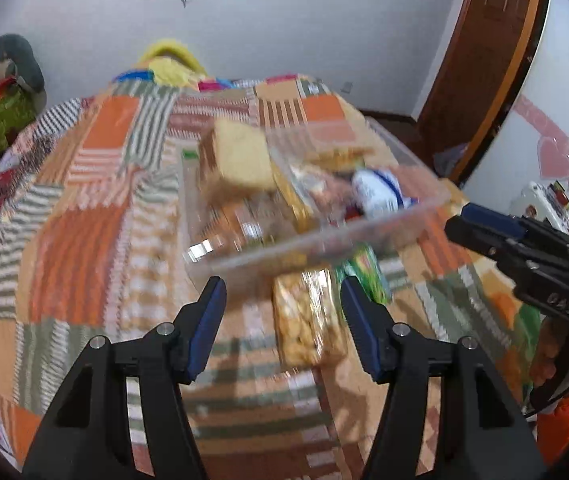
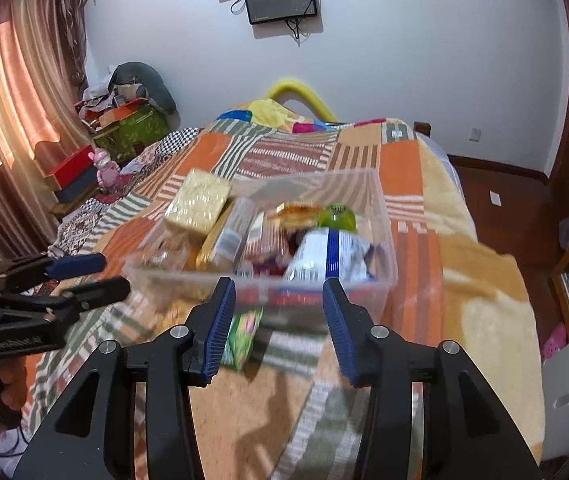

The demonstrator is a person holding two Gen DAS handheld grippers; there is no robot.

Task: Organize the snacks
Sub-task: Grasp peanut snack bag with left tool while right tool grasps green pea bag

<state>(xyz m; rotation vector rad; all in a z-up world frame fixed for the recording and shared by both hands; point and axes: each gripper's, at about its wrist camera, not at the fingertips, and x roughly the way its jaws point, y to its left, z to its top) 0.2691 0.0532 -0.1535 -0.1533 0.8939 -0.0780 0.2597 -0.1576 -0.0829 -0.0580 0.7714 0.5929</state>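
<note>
A clear plastic bin (image 1: 244, 258) (image 2: 380, 216) sits on the bed, filled with several snack packs, among them a yellow cracker block (image 1: 240, 160) (image 2: 200, 202) and a white-blue bag (image 1: 380, 192) (image 2: 324, 256). In front of it lie a clear pack of biscuits (image 1: 306, 318) and a green pack (image 1: 366, 276) (image 2: 244, 334). My left gripper (image 1: 282, 292) is open and empty just above the biscuit pack; it also shows in the right wrist view (image 2: 106, 276). My right gripper (image 2: 278, 292) is open and empty near the bin's front wall, beside the green pack; it also shows in the left wrist view (image 1: 458, 226).
The bed carries an orange, green and white patchwork blanket (image 1: 84, 248) (image 2: 416, 168). Boxes and clutter (image 2: 128, 124) stand left of the bed by the curtain. A wooden door (image 1: 480, 60) and floor lie to the right.
</note>
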